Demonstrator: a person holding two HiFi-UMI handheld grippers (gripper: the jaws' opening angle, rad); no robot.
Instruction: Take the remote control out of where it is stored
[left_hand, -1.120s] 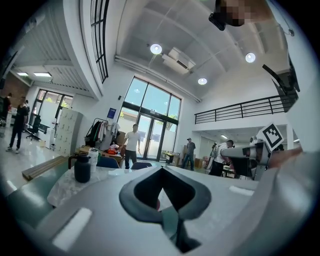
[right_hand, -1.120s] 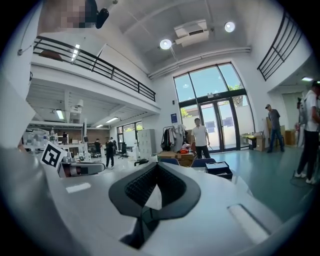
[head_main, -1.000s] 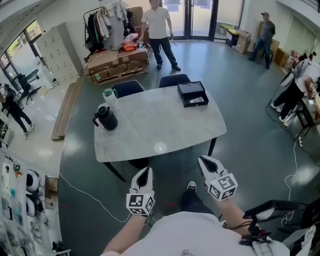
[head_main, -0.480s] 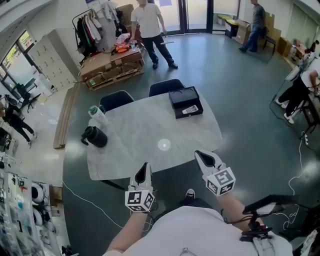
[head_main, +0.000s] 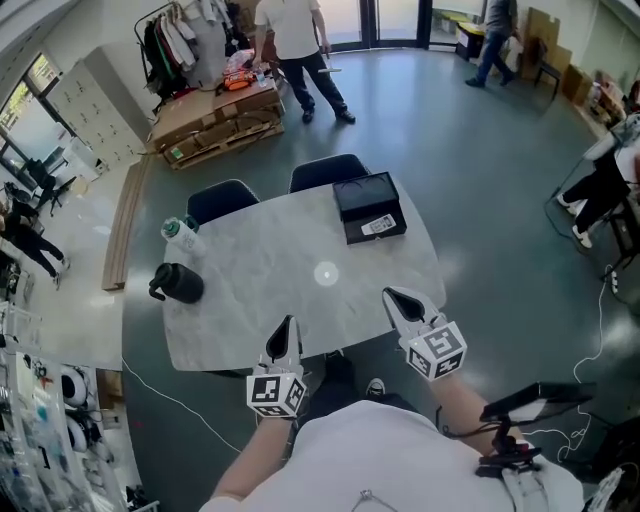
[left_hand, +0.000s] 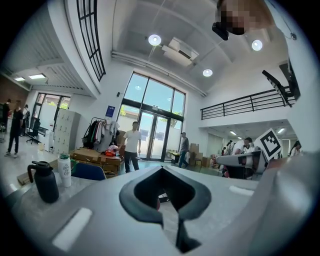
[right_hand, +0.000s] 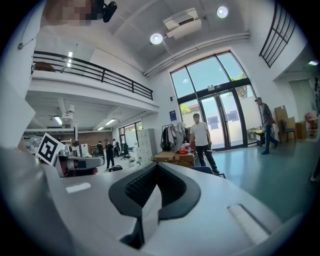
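The left tool (head_main: 284, 335) and right tool (head_main: 398, 303) hang side by side at the near edge of a pale marble table (head_main: 280, 270), each with its jaws pressed together on nothing. Well ahead of the right tool, at the table's far edge, a black box (head_main: 366, 192) lies open. The remote control (head_main: 378, 226) shows as a small pale oblong in the box's near half, too small to make out in detail. Neither tool touches the box. Ahead and to the left of the left tool stand a black jug (head_main: 178, 284) and, just beyond it, a white bottle (head_main: 178, 232) with a green cap. Two dark chairs (head_main: 322, 170) are tucked in at the far side. Far beyond the tools, a person (head_main: 290, 30) in a white shirt walks past stacked cardboard boxes (head_main: 215, 120).
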